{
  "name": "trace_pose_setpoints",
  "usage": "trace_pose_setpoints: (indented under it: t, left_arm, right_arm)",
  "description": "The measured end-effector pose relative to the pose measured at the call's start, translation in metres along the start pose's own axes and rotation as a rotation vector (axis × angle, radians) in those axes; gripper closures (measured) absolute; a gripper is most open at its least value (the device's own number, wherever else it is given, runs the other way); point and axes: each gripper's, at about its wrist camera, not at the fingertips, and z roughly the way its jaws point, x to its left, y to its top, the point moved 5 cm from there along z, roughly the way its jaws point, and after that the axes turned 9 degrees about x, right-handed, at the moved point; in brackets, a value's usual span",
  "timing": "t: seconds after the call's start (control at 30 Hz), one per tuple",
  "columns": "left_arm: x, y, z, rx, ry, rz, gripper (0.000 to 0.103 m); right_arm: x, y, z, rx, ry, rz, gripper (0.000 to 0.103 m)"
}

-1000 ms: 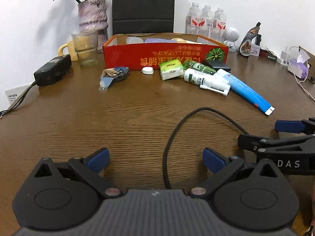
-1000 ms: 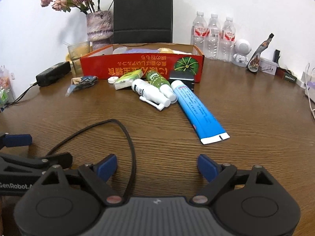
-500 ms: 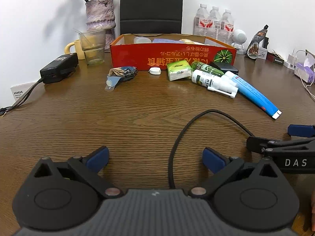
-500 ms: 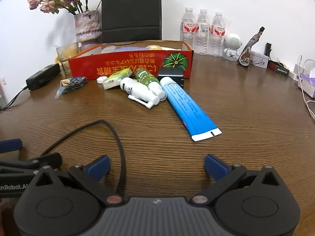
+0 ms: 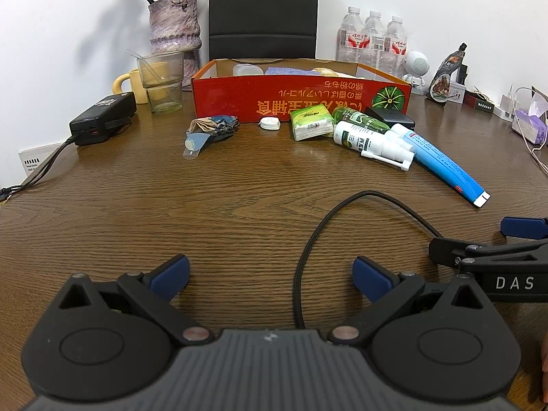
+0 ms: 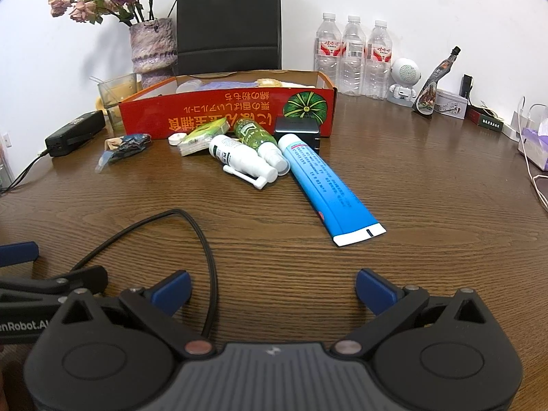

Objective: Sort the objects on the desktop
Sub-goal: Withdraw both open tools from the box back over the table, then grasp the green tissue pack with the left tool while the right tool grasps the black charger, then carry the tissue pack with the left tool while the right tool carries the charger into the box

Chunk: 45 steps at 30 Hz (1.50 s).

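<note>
Here, my left gripper (image 5: 270,275) sits at the bottom of its own view with jaws spread wide and nothing between them, its blue pads (image 5: 171,272) over bare wooden table (image 5: 137,205). My right gripper (image 6: 272,289) is likewise released and empty at the bottom of its view. Each camera catches the other tool only at an edge: the right gripper's arm pokes in at the lower right of the left view, and the left gripper's arm shows at the lower left of the right view. A black cable (image 5: 328,219) loops across the middle foreground in both.

Further up, in the centre, lie the things to sort. The blue tube (image 6: 325,188) runs diagonally, its white crimped end nearest me. Just beside it are a white spray bottle (image 6: 239,159) and a green bottle (image 6: 255,135), touching each other. A green tissue pack (image 5: 311,124), a small white cap (image 5: 269,123) and a crumpled wrapper (image 5: 210,128) lie to their left, all just in front of the red box (image 5: 301,104).

The right view shows a black adapter (image 6: 297,130) against the box plainly; the left view shows only its corner behind the bottles. The left view shows a yellow mug (image 5: 132,84) behind the glass (image 5: 161,80); the right view mostly hides it. A black power bank (image 5: 102,118) sits at middle left.
</note>
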Motion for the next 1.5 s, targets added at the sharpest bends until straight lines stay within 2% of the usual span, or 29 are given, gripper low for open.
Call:
trace_pose_setpoints:
  t: [0.13,0.2,0.3,0.4,0.43,0.5,0.67,0.77,0.83,0.9,0.93,1.0,1.07,1.1,1.17,1.3,1.4,1.43,1.47,1.5]
  left_arm:
    - [0.0,0.001,0.0,0.001,-0.007,0.002,0.0]
    - [0.001,0.004,-0.001,-0.001,-0.023,0.004,0.0]
    - [0.006,0.024,-0.005,-0.026,-0.098,0.008,0.0]
    - [0.006,0.065,0.002,-0.051,-0.132,0.009,0.0]
    - [0.004,0.08,0.006,-0.055,-0.14,0.015,0.0]
    - [-0.001,0.106,0.015,-0.065,-0.154,0.033,0.0]
    - [-0.026,0.138,0.035,-0.094,-0.166,0.116,0.0]
    - [-0.035,0.132,0.046,-0.081,-0.182,0.136,0.0]
    - [-0.035,0.124,0.05,-0.09,-0.15,0.159,0.0]
    - [-0.028,0.125,0.055,-0.098,-0.1,0.153,0.0]
    - [-0.023,0.126,0.058,-0.101,-0.075,0.144,0.0]
    - [-0.016,0.132,0.063,-0.109,-0.032,0.131,0.0]
    - [-0.019,0.147,0.071,-0.115,-0.034,0.143,0.001]
    - [-0.022,0.153,0.077,-0.108,-0.042,0.15,0.003]
    - [-0.029,0.164,0.092,-0.067,-0.064,0.157,0.017]
    - [-0.036,0.169,0.121,0.026,-0.089,0.146,0.024]
    - [-0.03,0.169,0.131,0.073,-0.134,0.083,0.024]
    - [-0.028,0.169,0.133,0.087,-0.152,0.062,0.028]
    - [-0.026,0.17,0.134,0.099,-0.179,0.043,0.043]
    - [-0.025,0.17,0.134,0.11,-0.22,0.025,0.052]
  right_arm:
    - [-0.001,0.001,-0.001,-0.003,0.01,0.002,0.0]
    - [-0.006,0.003,-0.005,-0.011,0.08,0.025,0.001]
    - [-0.017,0.019,-0.019,-0.033,0.185,0.022,0.005]
    - [-0.031,0.051,-0.024,-0.101,0.109,-0.059,0.006]
    - [-0.036,0.063,-0.021,-0.111,0.081,-0.086,0.015]
    - [-0.049,0.091,-0.003,-0.092,0.082,-0.066,0.023]
    - [-0.064,0.147,0.041,-0.057,0.128,-0.016,0.023]
    - [-0.06,0.167,0.077,-0.013,0.102,-0.005,0.028]
    - [-0.057,0.172,0.099,0.036,0.058,0.014,0.032]
    - [-0.05,0.174,0.108,0.032,0.083,0.011,0.035]
    - [-0.046,0.173,0.114,0.051,0.08,0.002,0.043]
    - [-0.042,0.171,0.124,0.079,0.062,0.001,0.048]
    - [-0.04,0.168,0.13,0.089,0.034,0.007,0.05]
    - [-0.04,0.167,0.133,0.093,0.022,0.01,0.05]
    - [-0.041,0.163,0.13,0.087,0.024,0.012,0.05]
    - [-0.044,0.155,0.126,0.08,0.043,-0.003,0.05]
    - [-0.047,0.155,0.125,0.082,0.047,-0.011,0.05]
    - [-0.047,0.156,0.125,0.083,0.047,-0.012,0.05]
    - [-0.048,0.157,0.124,0.081,0.048,-0.01,0.05]
    - [-0.048,0.158,0.124,0.078,0.05,-0.008,0.05]
